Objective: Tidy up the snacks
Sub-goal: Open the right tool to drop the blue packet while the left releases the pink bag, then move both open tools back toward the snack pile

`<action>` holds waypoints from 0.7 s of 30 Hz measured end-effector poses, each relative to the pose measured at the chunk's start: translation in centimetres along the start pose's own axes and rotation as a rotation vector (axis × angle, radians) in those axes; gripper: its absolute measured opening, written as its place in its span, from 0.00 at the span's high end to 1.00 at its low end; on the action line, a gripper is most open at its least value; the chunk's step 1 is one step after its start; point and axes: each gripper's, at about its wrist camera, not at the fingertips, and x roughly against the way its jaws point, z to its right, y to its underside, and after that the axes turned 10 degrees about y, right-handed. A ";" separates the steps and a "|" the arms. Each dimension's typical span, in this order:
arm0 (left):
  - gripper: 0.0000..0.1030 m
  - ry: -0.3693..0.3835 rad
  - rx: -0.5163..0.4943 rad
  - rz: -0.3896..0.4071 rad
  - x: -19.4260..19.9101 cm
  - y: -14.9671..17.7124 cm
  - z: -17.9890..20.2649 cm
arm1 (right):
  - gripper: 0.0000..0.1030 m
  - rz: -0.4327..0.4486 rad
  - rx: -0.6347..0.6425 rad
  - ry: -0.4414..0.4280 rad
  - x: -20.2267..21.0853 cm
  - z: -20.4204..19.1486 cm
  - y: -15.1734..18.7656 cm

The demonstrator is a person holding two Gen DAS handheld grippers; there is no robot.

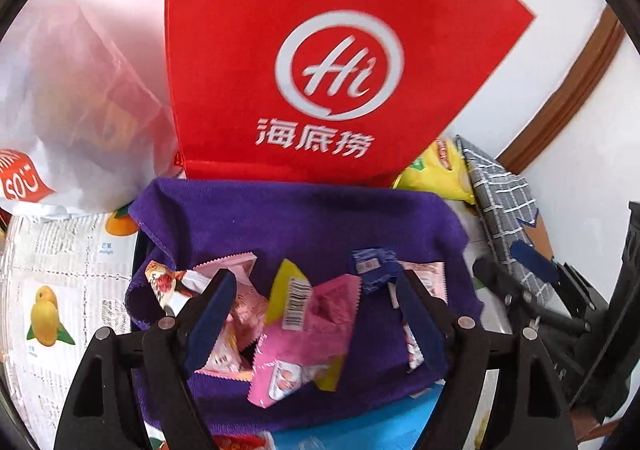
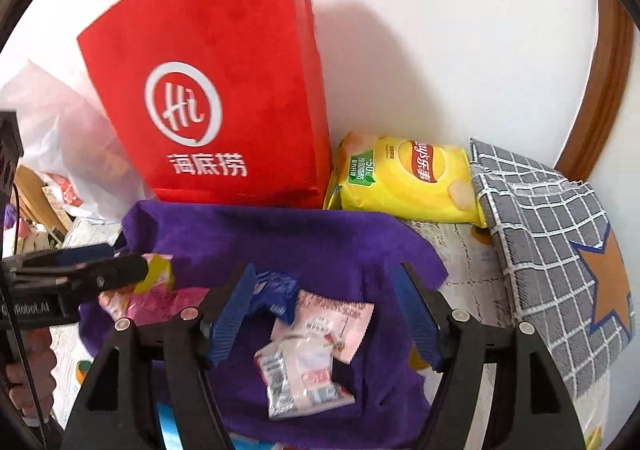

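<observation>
Snack packets [image 1: 304, 314] lie heaped on the purple cloth [image 1: 304, 217] mid-surface; I judge a drop just made, left hand-held gripper [image 1: 316, 314] and right hand-held gripper [image 2: 328, 314] both agape, holding nothing; next I'd fetch the chip bag [image 2: 404, 177] from the back edge.

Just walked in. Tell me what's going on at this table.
A person is sorting snacks with two handheld grippers. Small snack packets lie piled on a purple cloth. The left gripper and the right gripper both hang open above the pile, holding nothing. Behind the cloth stand a red paper bag and a yellow chip bag; a grey checked bag lies to the right.
</observation>
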 end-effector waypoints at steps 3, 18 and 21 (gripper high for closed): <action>0.21 -0.002 -0.037 0.032 1.8 0.2 1.1 | 0.30 0.014 0.044 0.030 2.3 -0.6 0.6; 0.21 -0.042 -0.059 0.124 12.0 6.6 2.7 | 0.29 0.078 -0.034 0.000 12.3 0.4 6.9; 0.21 -0.070 -0.038 0.126 13.6 8.5 1.7 | 0.29 0.089 -0.029 0.031 13.7 0.4 8.1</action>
